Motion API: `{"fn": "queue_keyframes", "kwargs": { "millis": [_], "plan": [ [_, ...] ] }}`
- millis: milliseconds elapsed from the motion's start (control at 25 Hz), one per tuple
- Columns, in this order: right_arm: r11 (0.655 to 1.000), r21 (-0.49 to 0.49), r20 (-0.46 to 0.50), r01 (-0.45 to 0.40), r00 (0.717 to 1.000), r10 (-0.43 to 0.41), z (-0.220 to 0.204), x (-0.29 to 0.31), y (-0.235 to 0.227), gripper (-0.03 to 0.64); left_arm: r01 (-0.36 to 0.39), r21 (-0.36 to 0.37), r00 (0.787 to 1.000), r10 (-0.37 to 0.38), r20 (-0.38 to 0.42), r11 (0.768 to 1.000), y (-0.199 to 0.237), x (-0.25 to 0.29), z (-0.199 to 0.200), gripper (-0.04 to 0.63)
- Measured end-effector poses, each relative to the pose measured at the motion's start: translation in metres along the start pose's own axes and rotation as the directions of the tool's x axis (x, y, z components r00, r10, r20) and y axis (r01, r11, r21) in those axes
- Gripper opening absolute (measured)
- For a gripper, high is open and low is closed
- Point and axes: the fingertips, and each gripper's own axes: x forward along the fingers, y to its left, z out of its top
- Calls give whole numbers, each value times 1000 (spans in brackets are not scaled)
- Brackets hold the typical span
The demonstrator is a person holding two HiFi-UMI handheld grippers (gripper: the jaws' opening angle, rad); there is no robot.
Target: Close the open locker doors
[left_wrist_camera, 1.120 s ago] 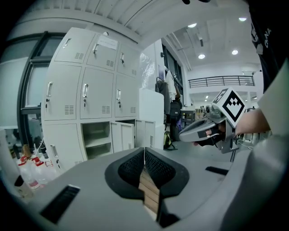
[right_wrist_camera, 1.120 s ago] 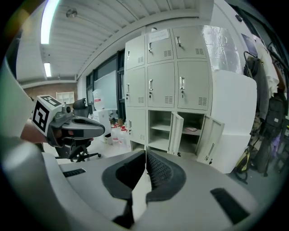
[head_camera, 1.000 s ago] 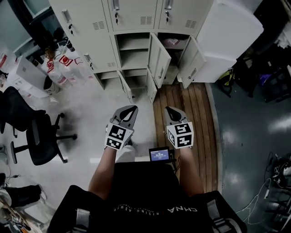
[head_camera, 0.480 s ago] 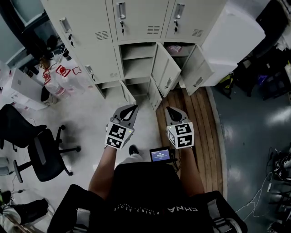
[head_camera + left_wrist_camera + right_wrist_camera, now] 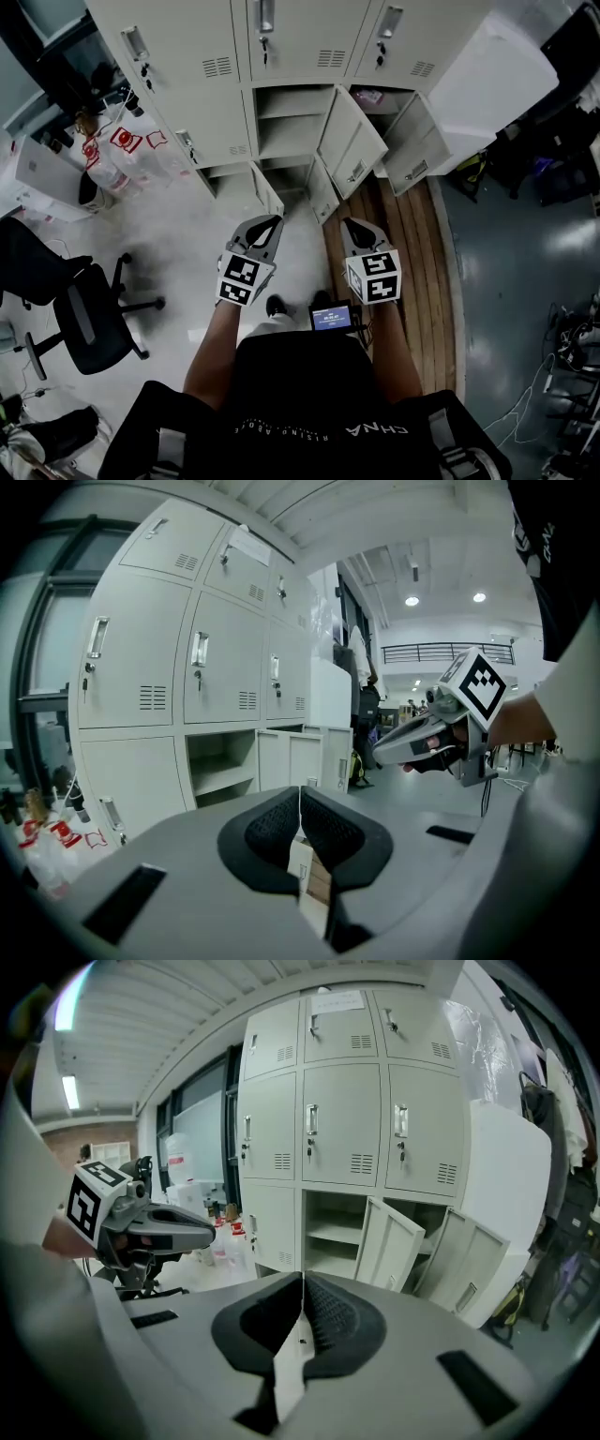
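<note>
While the left hand-held gripper and right hand-held gripper sit closed, open locker doors stand ahead.

Light: bright, from round white ceiling lamps.
Glare: hazy on pale grey floor.
Edges: gripper views curved, corners dark.

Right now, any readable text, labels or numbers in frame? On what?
"CHNA": on black shirt, as best it reads.
Smaller shirt line beside it: too small.
Digits on small screen: blurred.
Print on paper label, top locker: unreadable.
Red print on bags: unreadable.
</note>
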Motion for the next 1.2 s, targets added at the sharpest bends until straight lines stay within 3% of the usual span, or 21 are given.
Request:
{"fn": "queue_keyframes", "kwargs": {
  "millis": [280, 480, 800, 1200],
  "plan": [
    [997, -62, 15, -48, 999, 49, 18, 19, -13, 32, -72, -20, 997, 72, 19, 997, 15, 14, 9, 21],
    [994, -95, 43, -47, 998, 52, 37, 24, -48, 32, -103, -27, 994, 104, 36, 994, 13, 39, 25, 21],
    [998, -59, 97, -29, 995, 34, 53, 22, -103, 32, -98, 5, 994, 98, 39, 995, -6, 79, 51, 20],
    [999, 17, 88, -42, 995, 41, 33, 21, -134, 32, -89, 14, 996, 89, -7, 996, -24, 97, 50, 21]
  ]
}}
